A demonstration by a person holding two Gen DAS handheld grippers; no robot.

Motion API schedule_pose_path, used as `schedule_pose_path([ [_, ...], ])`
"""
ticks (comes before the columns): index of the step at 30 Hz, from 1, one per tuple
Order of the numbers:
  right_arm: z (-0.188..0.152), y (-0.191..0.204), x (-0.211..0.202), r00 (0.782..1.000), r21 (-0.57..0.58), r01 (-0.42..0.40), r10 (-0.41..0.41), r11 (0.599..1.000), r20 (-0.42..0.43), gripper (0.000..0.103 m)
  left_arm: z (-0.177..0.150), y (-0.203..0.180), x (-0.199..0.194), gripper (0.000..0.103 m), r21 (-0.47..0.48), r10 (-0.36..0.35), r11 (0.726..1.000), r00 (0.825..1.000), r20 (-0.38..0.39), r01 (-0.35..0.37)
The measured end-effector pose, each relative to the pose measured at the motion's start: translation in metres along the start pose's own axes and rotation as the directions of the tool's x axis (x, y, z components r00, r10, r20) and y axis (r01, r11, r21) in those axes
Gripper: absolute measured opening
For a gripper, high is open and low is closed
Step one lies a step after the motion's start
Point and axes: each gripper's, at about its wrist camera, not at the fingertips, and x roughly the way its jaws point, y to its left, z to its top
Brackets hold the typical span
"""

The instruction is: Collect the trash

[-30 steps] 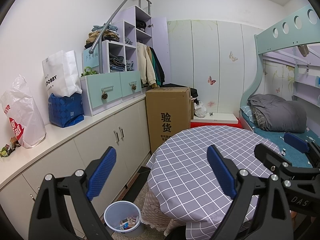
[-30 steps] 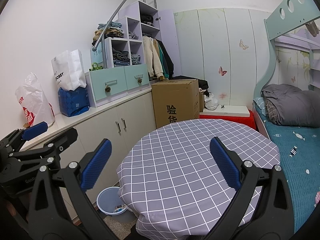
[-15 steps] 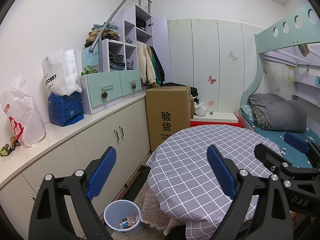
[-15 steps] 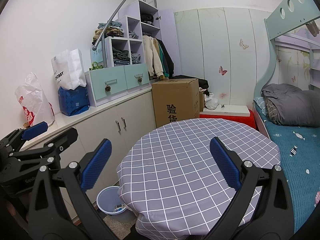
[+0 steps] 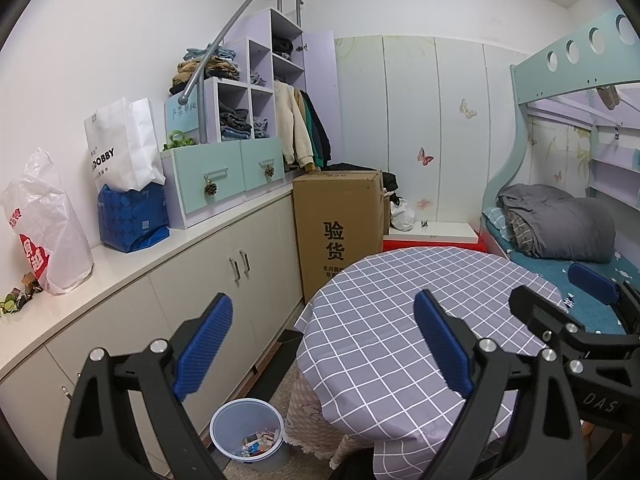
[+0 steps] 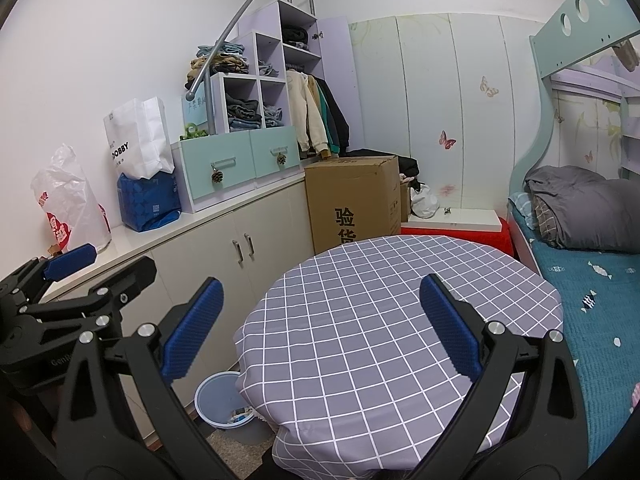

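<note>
Left wrist view: left gripper spread, empty; right gripper likewise. Wastebasket holds indistinct scraps, half hidden behind checked tablecloth in right view.

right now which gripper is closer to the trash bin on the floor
Left. The left gripper hangs almost above the trash bin; the right gripper is over the table, farther to the bin's right.

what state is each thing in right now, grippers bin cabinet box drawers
left gripper: open, empty
right gripper: open, empty
trash bin: upright on floor, trash inside
cabinet doors: closed
cardboard box: upright, closed
teal drawers: closed
white paper bag: upright, open top
grey blanket: bundled on bed
</note>
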Motion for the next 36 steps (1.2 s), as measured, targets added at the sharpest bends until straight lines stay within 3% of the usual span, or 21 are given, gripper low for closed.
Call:
schedule_pose_path([
  [23,-0.004,0.001,0.008,1.0,0.016,-0.008,0.008,1.0,-0.013,0.096,-0.002,0.013,0.005,0.09,0.017,0.001,1.0,1.0,-0.013,-0.001],
  [36,-0.014,0.0,0.034,0.999,0.05,-0.018,0.021,0.999,-0.049,0.096,-0.001,0.023,0.034,0.091,0.029,0.009,1.0,0.998,-0.06,-0.007],
])
